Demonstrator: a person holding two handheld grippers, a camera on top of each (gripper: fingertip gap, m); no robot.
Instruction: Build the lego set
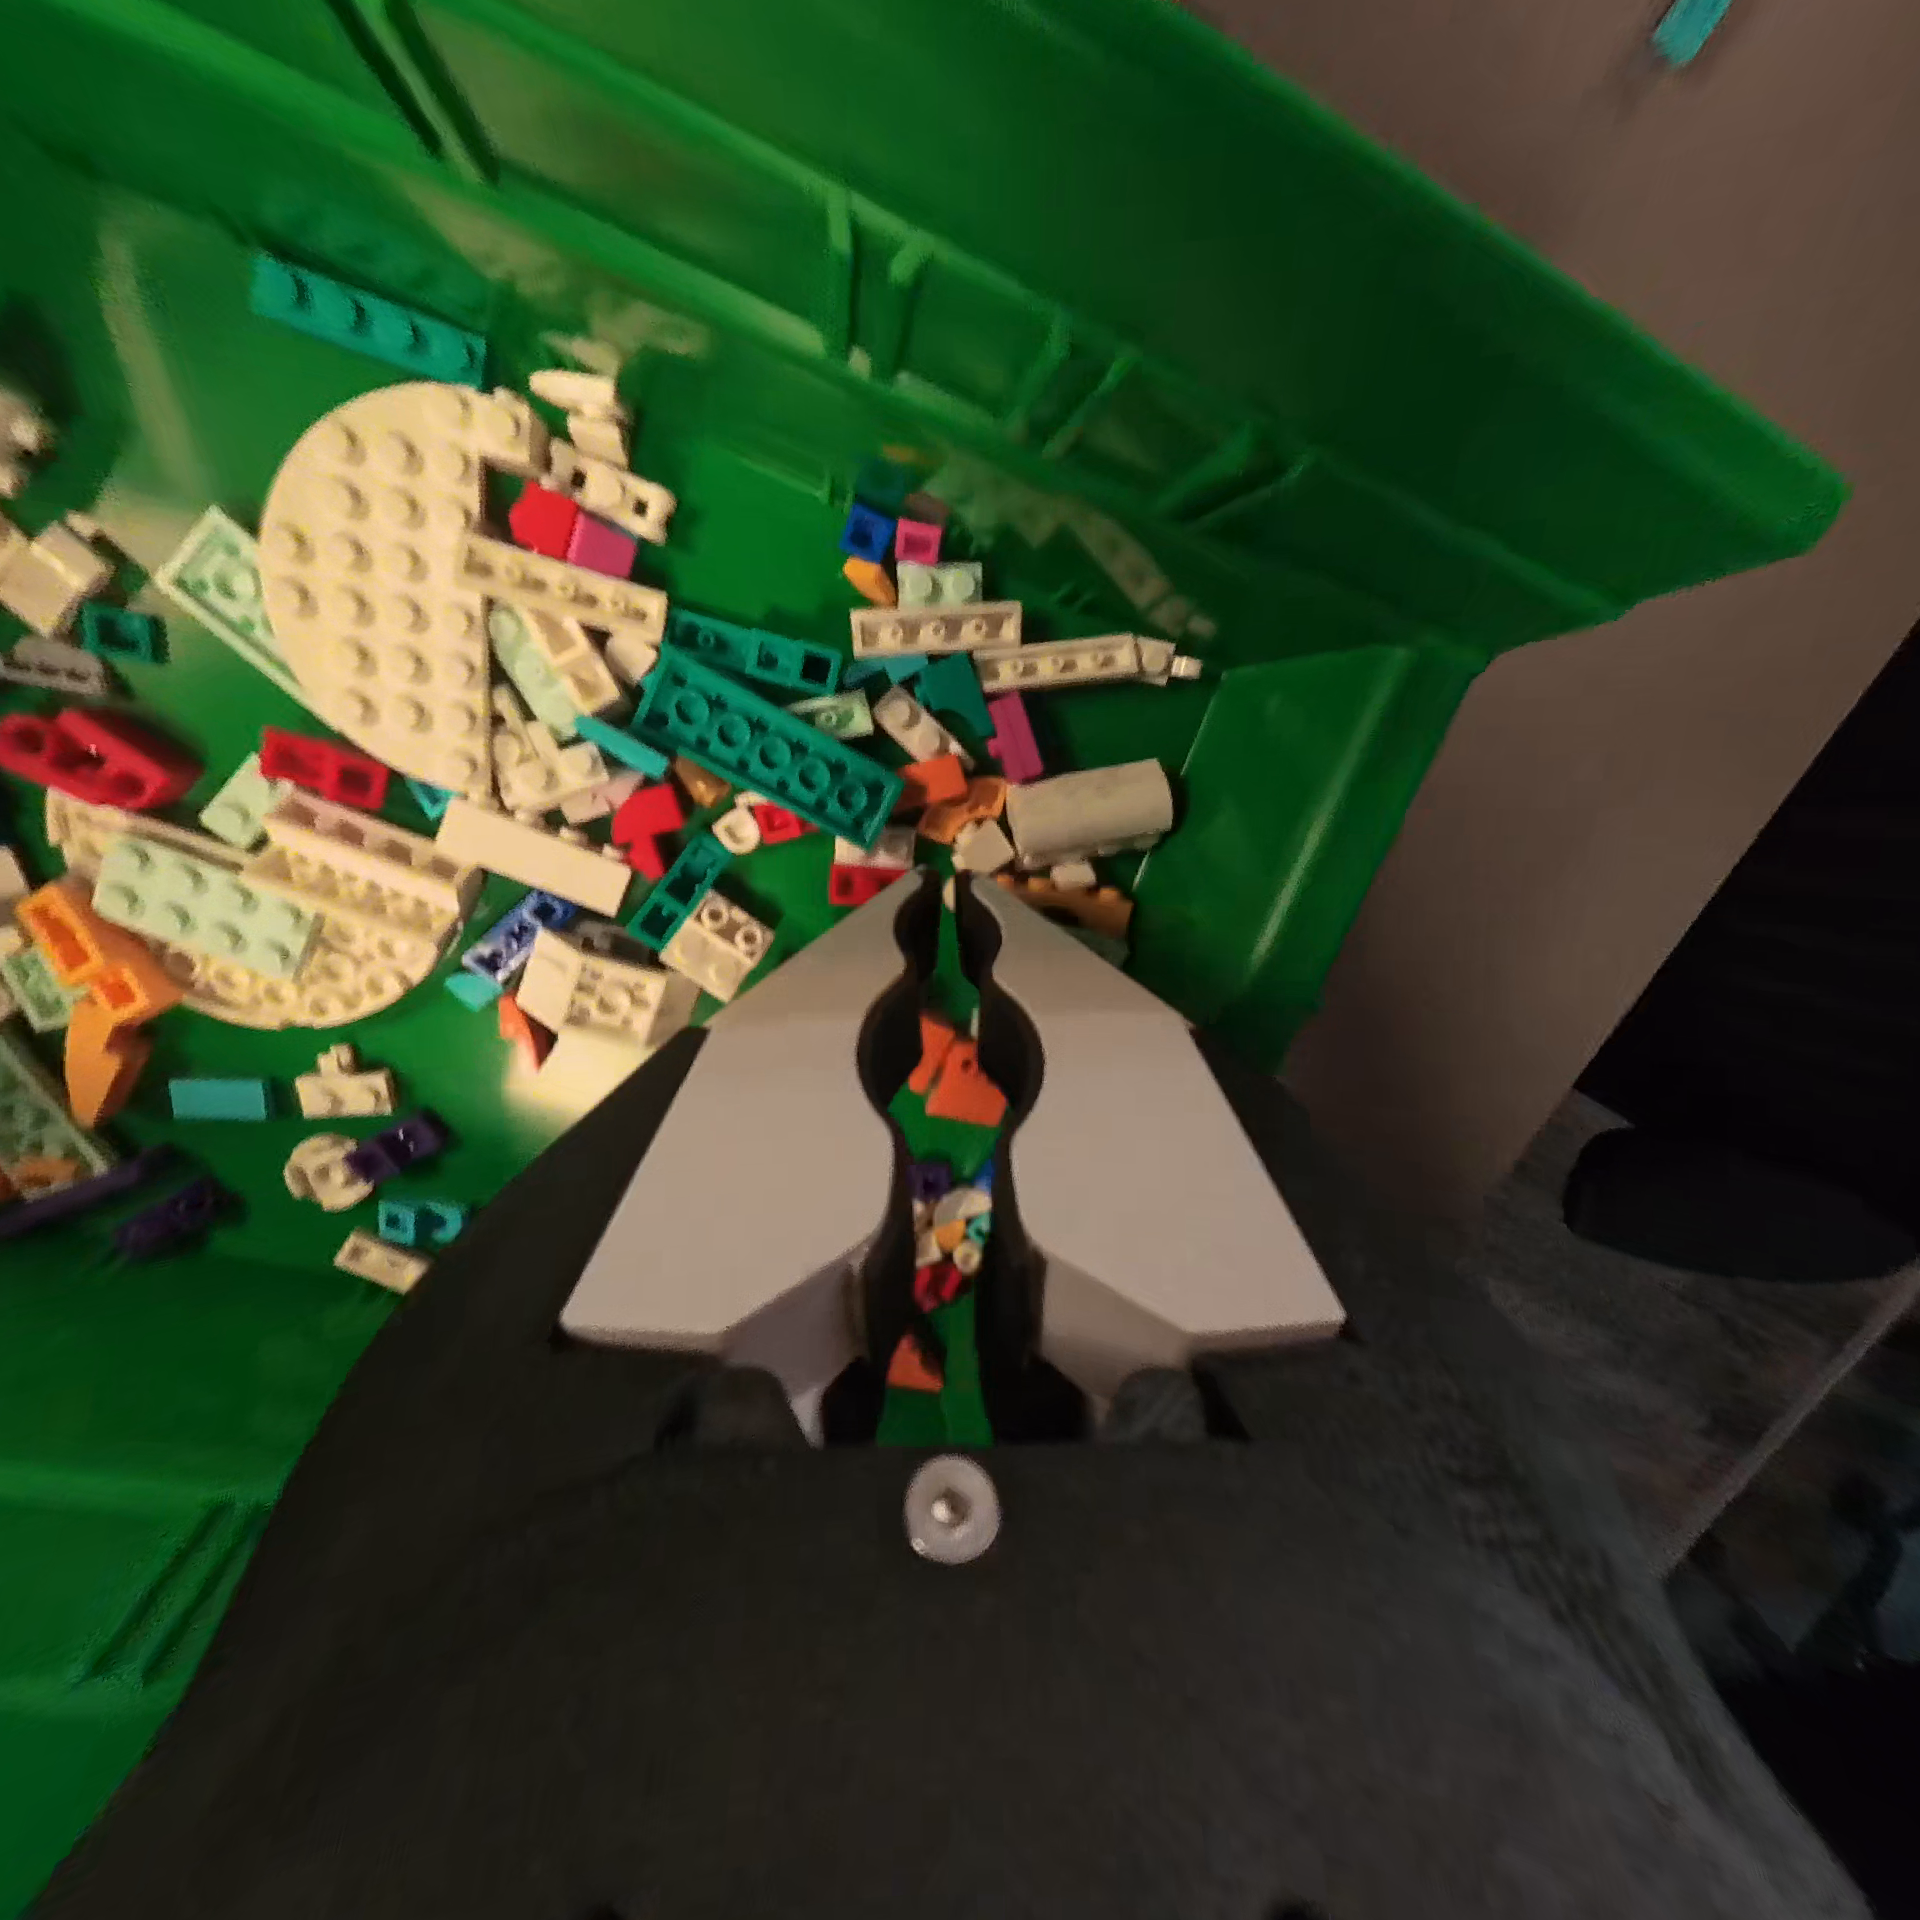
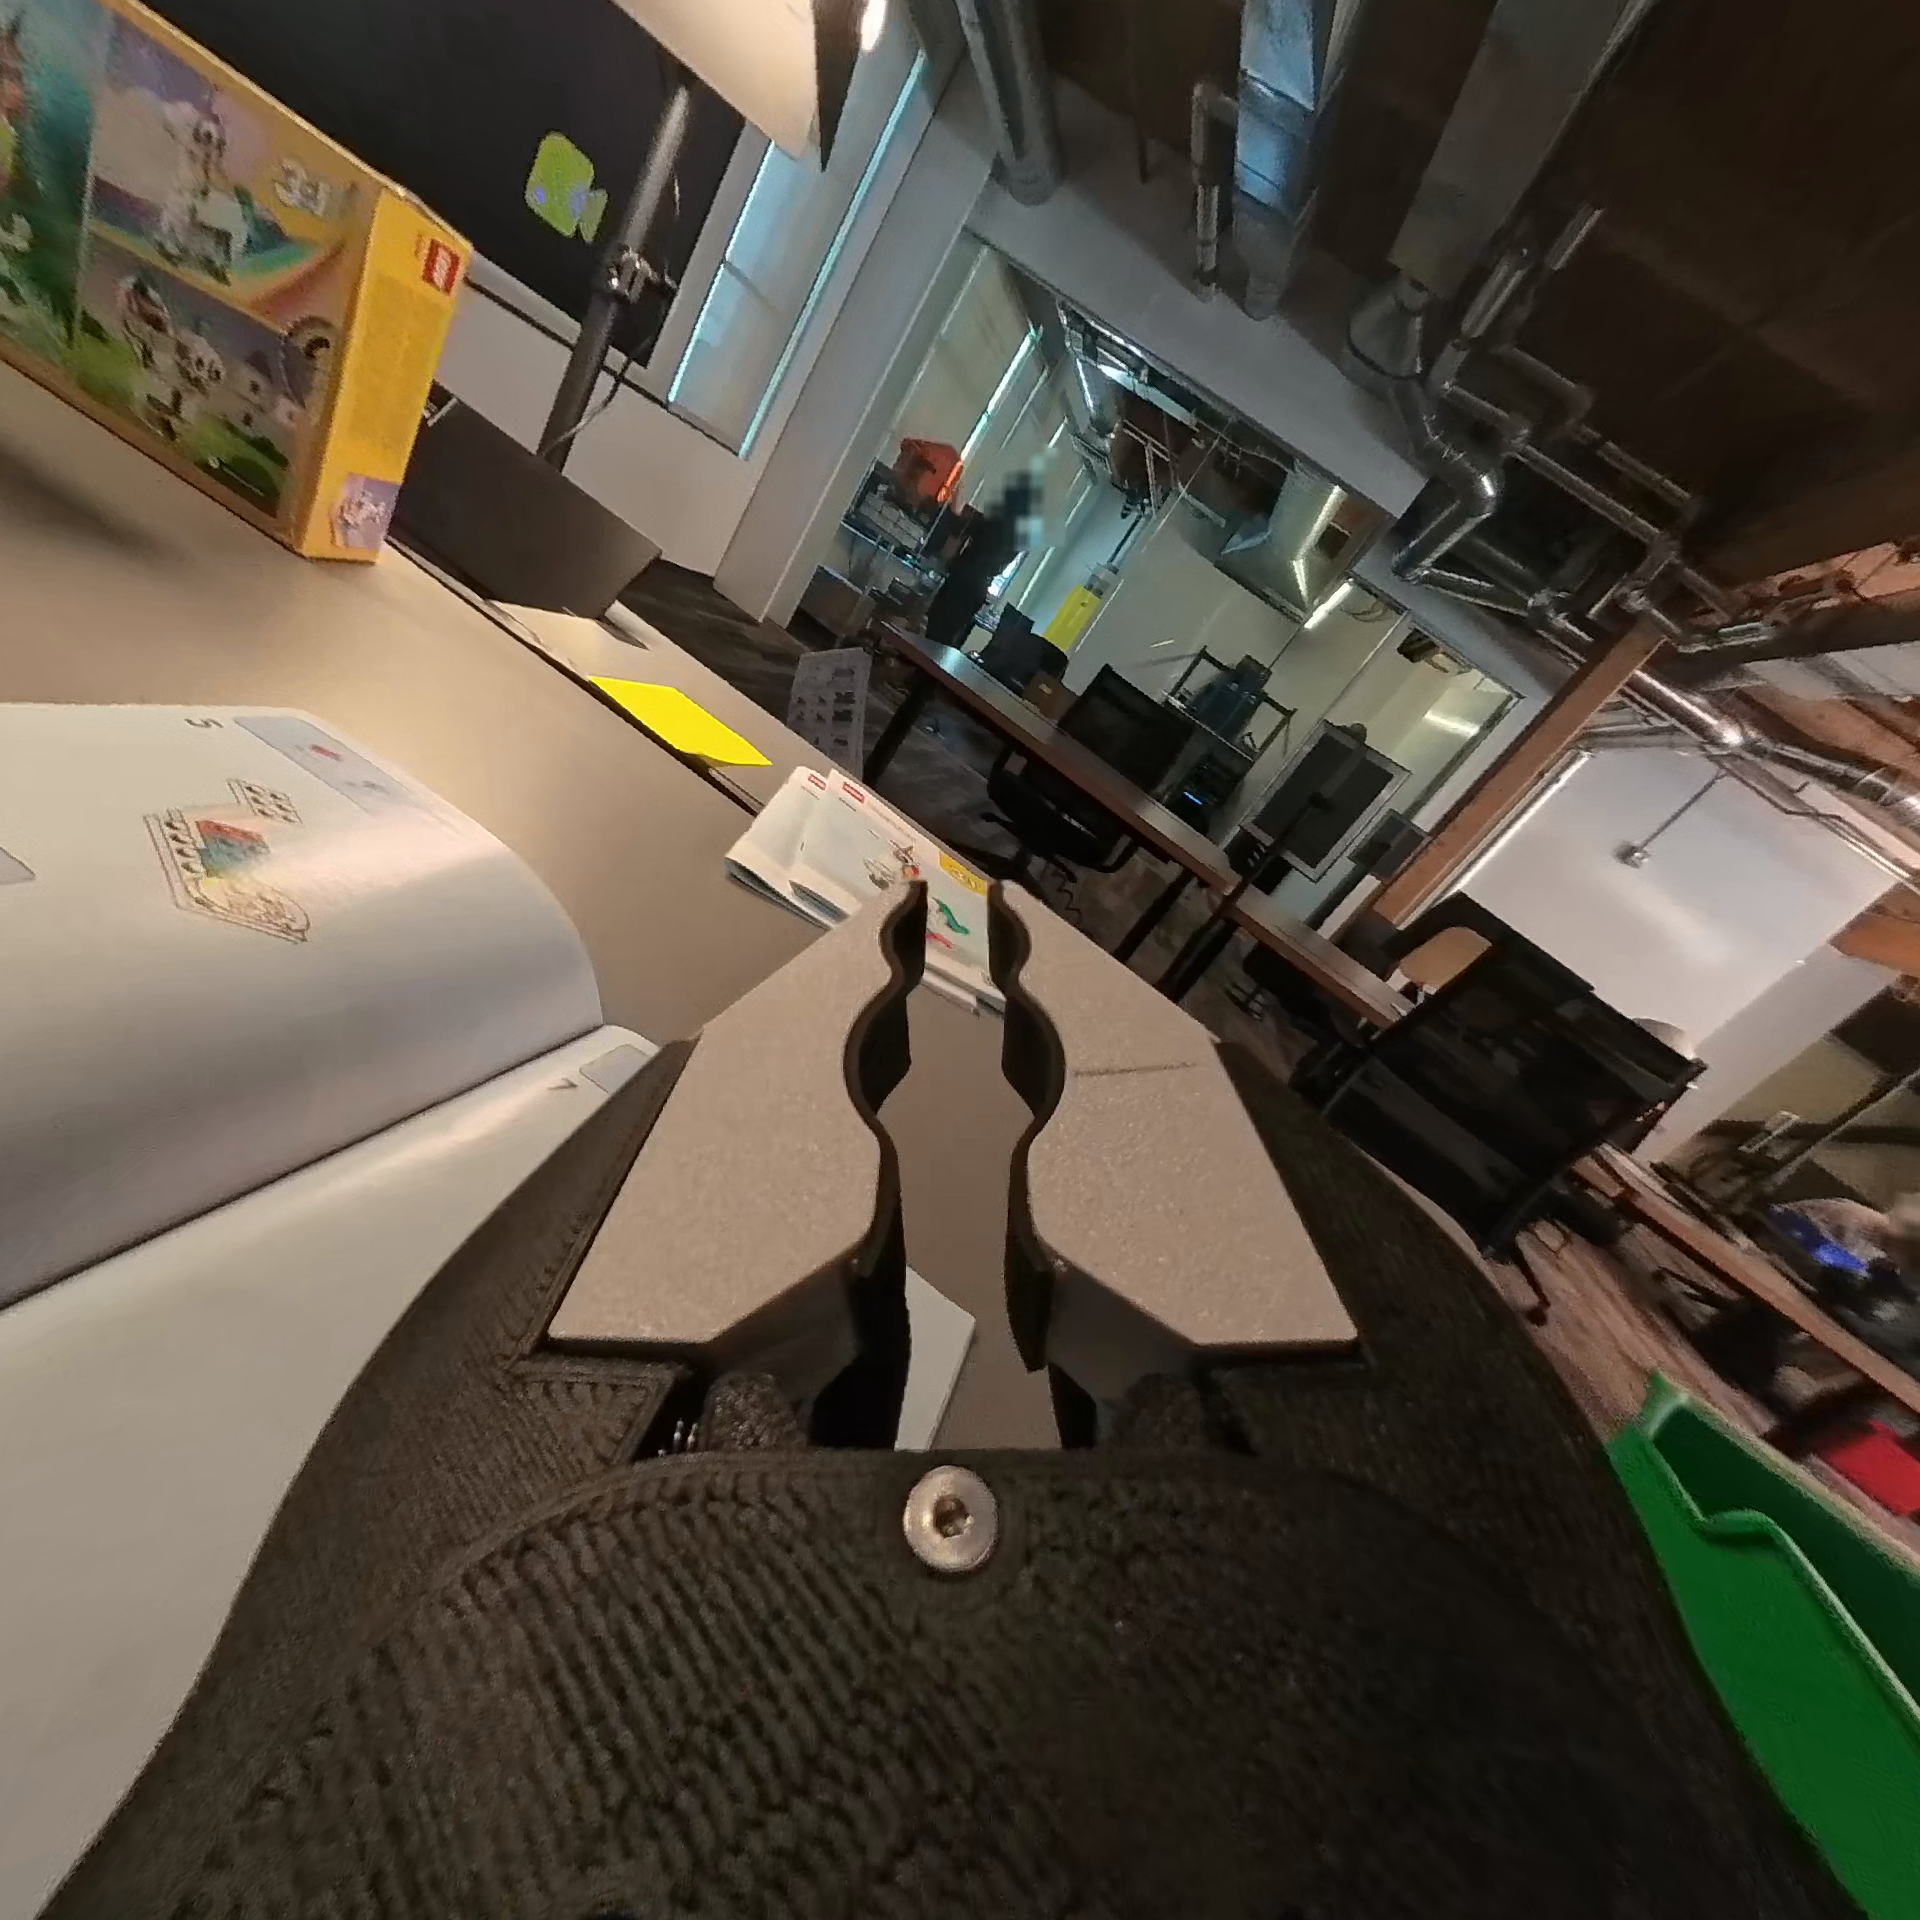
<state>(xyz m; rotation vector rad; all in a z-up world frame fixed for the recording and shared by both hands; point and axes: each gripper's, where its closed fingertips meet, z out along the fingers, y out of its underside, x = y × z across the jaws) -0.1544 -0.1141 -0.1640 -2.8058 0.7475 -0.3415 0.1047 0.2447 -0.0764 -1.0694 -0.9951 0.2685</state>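
My left gripper point(image 1: 948, 883) hangs over the green bin point(image 1: 1143, 312), jaws nearly closed, nothing held. Bricks point(image 1: 764, 743) lie heaped on the bin floor — light, stiff, slick; I'd pinch across flat sides. Right gripper point(image 2: 958, 899) is slightly open, empty — over the manual point(image 2: 312, 883).

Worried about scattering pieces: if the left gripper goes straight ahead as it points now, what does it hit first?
Probably the pile of loose bricks in the green bin: the left gripper, nearly closed and empty, aims at small white and orange pieces just beyond its tips. Depth is uncertain.
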